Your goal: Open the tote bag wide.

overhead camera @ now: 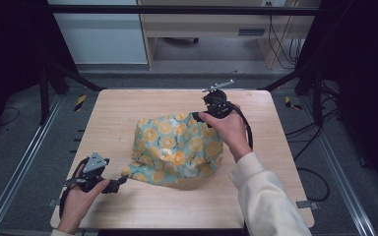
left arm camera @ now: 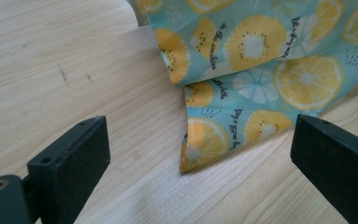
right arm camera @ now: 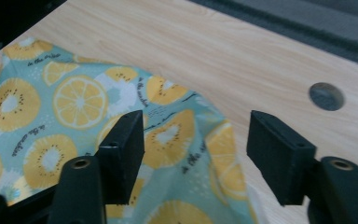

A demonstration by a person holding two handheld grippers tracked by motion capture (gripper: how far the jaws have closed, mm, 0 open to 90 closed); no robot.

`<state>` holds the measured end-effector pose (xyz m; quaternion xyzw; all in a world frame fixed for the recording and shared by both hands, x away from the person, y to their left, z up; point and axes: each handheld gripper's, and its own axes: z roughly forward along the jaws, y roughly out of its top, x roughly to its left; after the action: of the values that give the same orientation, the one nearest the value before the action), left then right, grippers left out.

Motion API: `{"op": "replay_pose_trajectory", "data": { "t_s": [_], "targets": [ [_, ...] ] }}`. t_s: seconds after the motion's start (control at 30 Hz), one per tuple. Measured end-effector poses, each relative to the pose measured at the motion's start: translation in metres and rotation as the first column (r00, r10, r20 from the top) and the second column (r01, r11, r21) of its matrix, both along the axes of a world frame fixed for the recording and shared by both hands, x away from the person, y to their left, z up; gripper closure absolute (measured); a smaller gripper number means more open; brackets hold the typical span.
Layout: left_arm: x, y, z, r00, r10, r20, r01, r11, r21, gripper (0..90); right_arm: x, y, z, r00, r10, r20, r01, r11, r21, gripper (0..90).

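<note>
Two claws work a wooden worktop [overhead camera: 128, 105], where a crumpled cloth [overhead camera: 174, 147] printed with lemon and kiwi slices lies at centre. At the cloth's one o'clock corner the right claw [right arm camera: 196, 156] stands released, jaws spread above a raised fold without pressing it. At seven o'clock the left claw [left arm camera: 200, 163] rests released on the wood, jaws wide either side of the cloth's near corner, not touching it.

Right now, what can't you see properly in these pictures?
- High view: the right gripper jaw tips, hidden by the hand and cloth.
- Left gripper view: most of the cloth, cut off by the top edge.
- All views: the cloth's tiny black lettering, too small to read.
</note>
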<state>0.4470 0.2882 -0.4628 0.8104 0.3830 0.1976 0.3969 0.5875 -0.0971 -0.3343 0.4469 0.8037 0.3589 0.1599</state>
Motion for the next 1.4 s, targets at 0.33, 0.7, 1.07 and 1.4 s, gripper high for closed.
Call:
{"op": "replay_pose_trajectory", "data": {
  "t_s": [0.33, 0.7, 1.07, 1.4],
  "targets": [
    [-0.004, -0.004, 0.011, 0.9995, -0.017, 0.027, 0.018, 0.9996, -0.022, 4.7, -0.008, 0.008, -0.005, 0.9938, 0.103, -0.043, -0.099, 0.9923, 0.074, 89.3],
    [0.019, -0.014, 0.054, 0.9987, -0.021, 0.045, 0.02, 0.9997, 0.016, 13.7, -0.085, 0.006, 0.02, 0.9538, 0.262, 0.147, -0.288, 0.9376, 0.195, 90.0],
    [0.048, -0.044, 0.082, 0.9951, -0.092, 0.038, 0.09, 0.9949, 0.047, 11.8, -0.123, 0.007, -0.003, 0.9236, 0.348, 0.161, -0.373, 0.9124, 0.168, 90.0],
    [0.061, -0.068, 0.079, 0.9895, -0.133, -0.058, 0.137, 0.9879, 0.073, 39.6, -0.124, 0.006, -0.008, 0.9206, 0.361, 0.15, -0.383, 0.9081, 0.169, 90.0]
  ]
}}
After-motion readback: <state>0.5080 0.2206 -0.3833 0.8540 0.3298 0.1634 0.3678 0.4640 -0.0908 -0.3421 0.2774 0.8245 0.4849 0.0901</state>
